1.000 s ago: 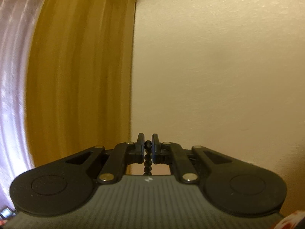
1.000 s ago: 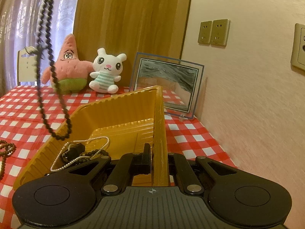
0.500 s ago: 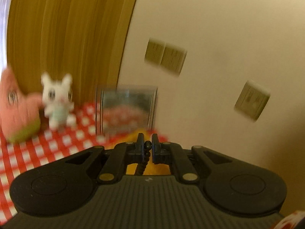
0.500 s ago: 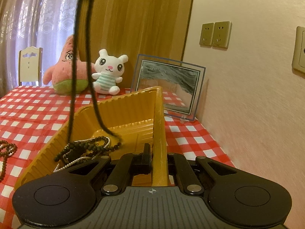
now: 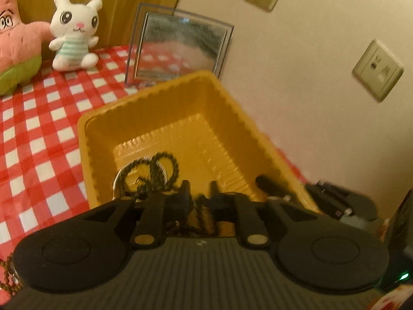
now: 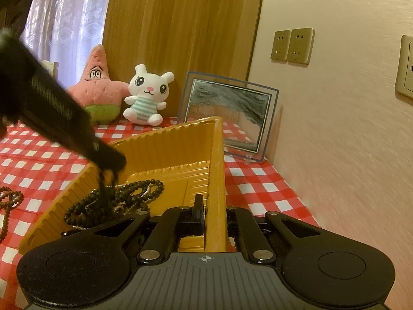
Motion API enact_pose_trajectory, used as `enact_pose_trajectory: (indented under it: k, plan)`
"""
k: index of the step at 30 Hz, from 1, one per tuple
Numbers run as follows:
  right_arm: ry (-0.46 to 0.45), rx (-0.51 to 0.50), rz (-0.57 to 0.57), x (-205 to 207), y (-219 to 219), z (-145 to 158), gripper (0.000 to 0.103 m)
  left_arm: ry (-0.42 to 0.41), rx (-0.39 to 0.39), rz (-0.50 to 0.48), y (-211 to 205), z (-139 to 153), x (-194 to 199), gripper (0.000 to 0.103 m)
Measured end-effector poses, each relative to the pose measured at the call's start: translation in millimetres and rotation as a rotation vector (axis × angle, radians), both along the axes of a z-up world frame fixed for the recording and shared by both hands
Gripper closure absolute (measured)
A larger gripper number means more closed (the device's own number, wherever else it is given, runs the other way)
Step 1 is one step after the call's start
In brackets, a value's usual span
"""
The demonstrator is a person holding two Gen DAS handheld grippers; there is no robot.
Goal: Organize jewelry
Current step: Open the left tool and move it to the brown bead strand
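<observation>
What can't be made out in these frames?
1. Left wrist view: motion blur hides whether the left gripper grips the black beads.
2. Right wrist view: the yellow tray wall hides the right gripper's right fingertip.
3. Right wrist view: the brown beads are cut off by the left edge.

Dark beaded necklace [image 6: 124, 196] heaped over pearl strand [image 5: 117, 180] inside yellow ribbed tray [image 6: 165, 142].

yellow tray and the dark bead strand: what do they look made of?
Yellow tray: looks like thin moulded plastic, semi-glossy; ribbed walls and a thin edge where the right gripper clamps it. Dark bead strand: small round matte beads, possibly wood or stone; cannot tell. The left gripper has its fingers parted above it.
</observation>
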State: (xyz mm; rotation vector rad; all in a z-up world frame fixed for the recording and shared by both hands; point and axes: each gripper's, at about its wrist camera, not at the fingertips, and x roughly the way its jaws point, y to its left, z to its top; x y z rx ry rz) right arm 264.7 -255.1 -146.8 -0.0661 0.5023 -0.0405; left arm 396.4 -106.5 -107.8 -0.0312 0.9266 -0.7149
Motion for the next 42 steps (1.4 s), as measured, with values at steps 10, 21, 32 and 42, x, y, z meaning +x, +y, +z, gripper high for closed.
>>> enact_pose_trajectory:
  k: [10,21,32,42]
  plan:
    - [0.005,-0.003,0.001,0,-1,0,0.098,-0.075,-0.067,0.093,32,28,-14,0.069]
    - [0.004,-0.006,0.004,0,0,-1,0.098,-0.33,0.138,0.397,138,67,-48,0.061]
    - [0.005,-0.014,0.006,-1,1,-2,0.098,-0.164,0.323,0.569,217,6,-88,0.064]
    - [0.009,-0.019,0.006,-1,0,-2,0.098,-0.08,0.336,0.499,204,-31,-89,0.068]
